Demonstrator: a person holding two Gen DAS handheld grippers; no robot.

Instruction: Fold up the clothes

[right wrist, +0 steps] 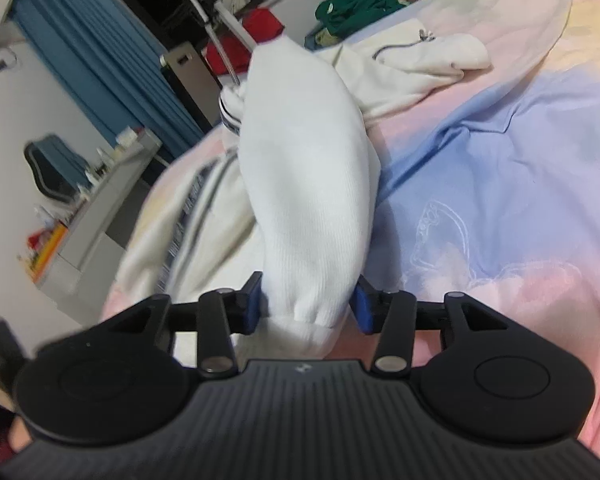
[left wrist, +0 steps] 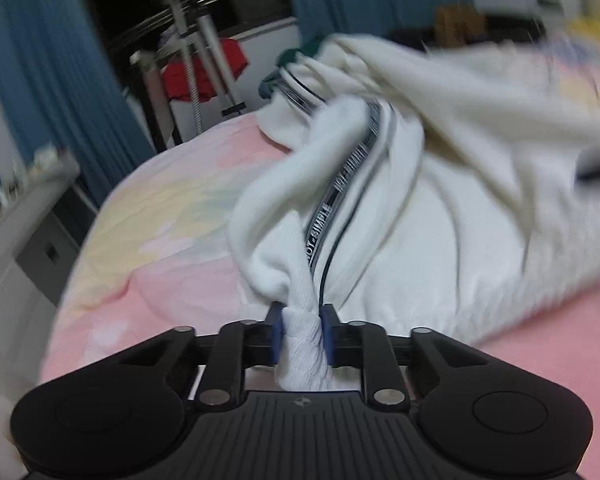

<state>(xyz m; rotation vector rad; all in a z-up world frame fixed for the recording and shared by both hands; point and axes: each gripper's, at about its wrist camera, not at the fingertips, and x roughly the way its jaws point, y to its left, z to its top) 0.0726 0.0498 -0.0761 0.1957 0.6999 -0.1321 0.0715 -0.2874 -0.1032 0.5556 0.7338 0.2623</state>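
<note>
A white sweatshirt (left wrist: 420,208) with a dark lettered stripe lies bunched on the pink and blue bedsheet (left wrist: 160,240). My left gripper (left wrist: 302,332) is shut on a twisted white ribbed cuff of it, and the cloth is squeezed thin between the blue pads. In the right wrist view a white sleeve (right wrist: 304,160) runs away from my right gripper (right wrist: 308,304). The sleeve's ribbed end sits between the jaws at full width. The jaws stand apart and the cloth is not pinched.
A cream garment (right wrist: 412,60) lies further up the bedsheet (right wrist: 500,160), with a green one (right wrist: 356,4) behind it. Past the bed's far edge stand a metal drying rack (left wrist: 192,60), a red cloth (left wrist: 196,76) and blue curtains. A white cabinet (left wrist: 20,220) is at the left.
</note>
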